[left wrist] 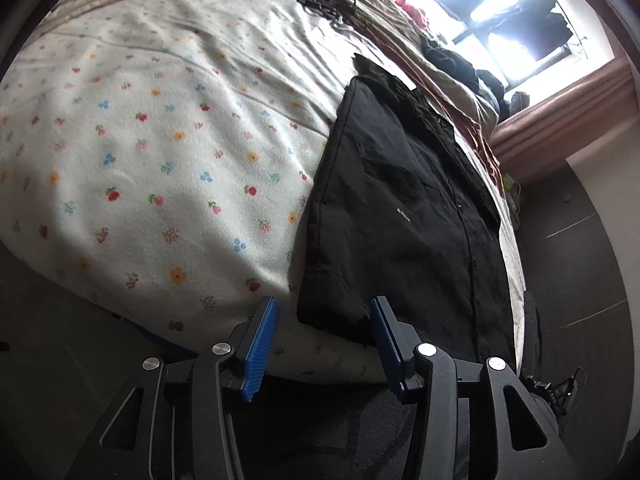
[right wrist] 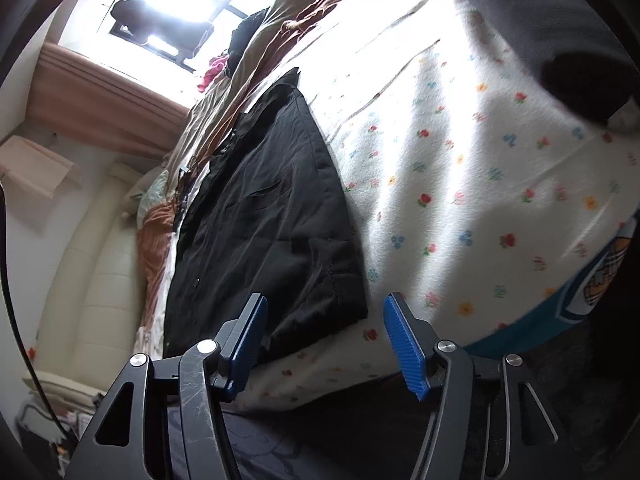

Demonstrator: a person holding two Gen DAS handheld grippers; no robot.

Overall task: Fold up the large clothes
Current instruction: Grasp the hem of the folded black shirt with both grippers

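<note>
The fingers of both grippers stand apart with nothing between them. The left gripper frames the near left corner of a black jacket, and the right gripper frames its near right corner, but no pad presses cloth in either view.

The bed fills most of both pictures, covered by a cream fleece blanket printed with small flowers. It serves as the folding surface, broad and soft, so a garment can lie spread out on it. Beyond it, a rumpled brown and beige quilt is pushed toward the window, apparently to keep the working area free.

The jacket lies flat near the bed's front edge, its sides seemingly already turned in, so it forms a long narrow panel running away from the person — hem nearest, collar far. That lay, I judge, suits a lengthwise fold from the hem.

Each gripper's blue ribbed pads are about half spread, one hovering over each hem corner — a stance that looks set to pinch both corners together.
</note>
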